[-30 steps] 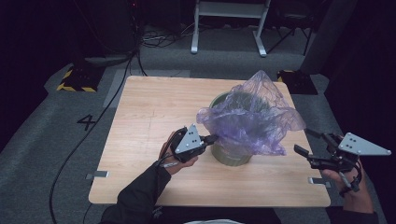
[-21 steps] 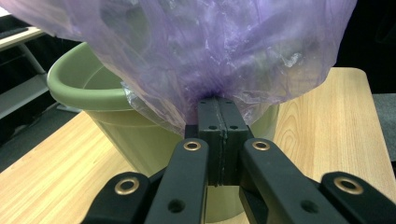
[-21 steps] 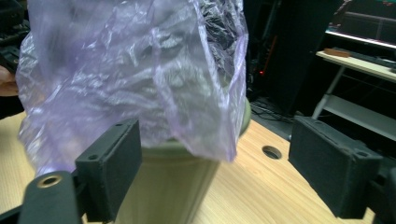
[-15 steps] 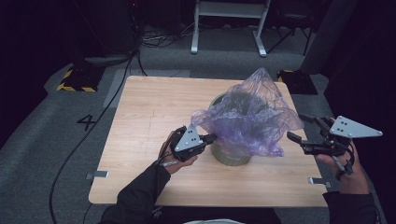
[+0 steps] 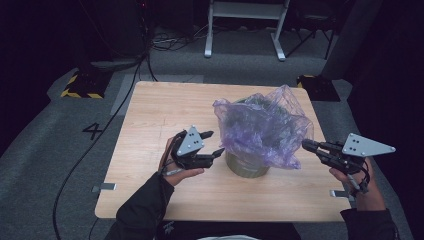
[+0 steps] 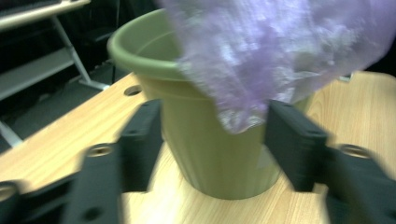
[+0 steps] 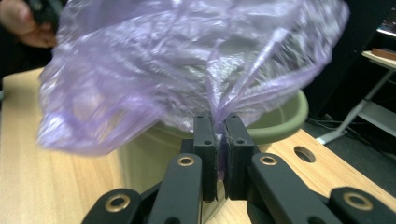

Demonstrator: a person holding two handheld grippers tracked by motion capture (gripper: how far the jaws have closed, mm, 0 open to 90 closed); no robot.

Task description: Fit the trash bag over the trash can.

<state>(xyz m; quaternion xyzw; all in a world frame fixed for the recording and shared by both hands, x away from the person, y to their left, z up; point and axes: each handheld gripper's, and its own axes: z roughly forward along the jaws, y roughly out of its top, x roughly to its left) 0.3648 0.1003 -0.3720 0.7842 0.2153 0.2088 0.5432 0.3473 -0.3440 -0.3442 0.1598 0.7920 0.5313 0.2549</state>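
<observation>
A green plastic flowerpot (image 5: 247,167) stands upright on the right half of a light wooden table (image 5: 150,125), and a crumpled, translucent purple plastic bag (image 5: 262,125) sits in and over its mouth, billowing above the rim and hanging down the pot's sides. In the high view, the left gripper (image 5: 214,146) lies just beside the pot's left side, held level in a sleeved hand, with its two black jaws spread apart and pointing at the bag; those jaws have just been opening, and nothing is between the pads. The left gripper view, somewhat blurred, shows the same jaws standing wide on either side of the pot's (image 6: 210,140) ribbed wall without touching it, while a flap of the bag (image 6: 280,56) droops in front of the rim. The right gripper (image 5: 306,145) reaches in from the right edge of the table, and its jaws have just been closing. In the right gripper view they (image 7: 220,135) stand pressed together on a gathered fold of the bag's (image 7: 187,70) edge, which fans upward from the pinch, with the pot's green rim (image 7: 285,116) behind it. A black cable (image 5: 100,135) trails across the grey floor to the left of the table.
</observation>
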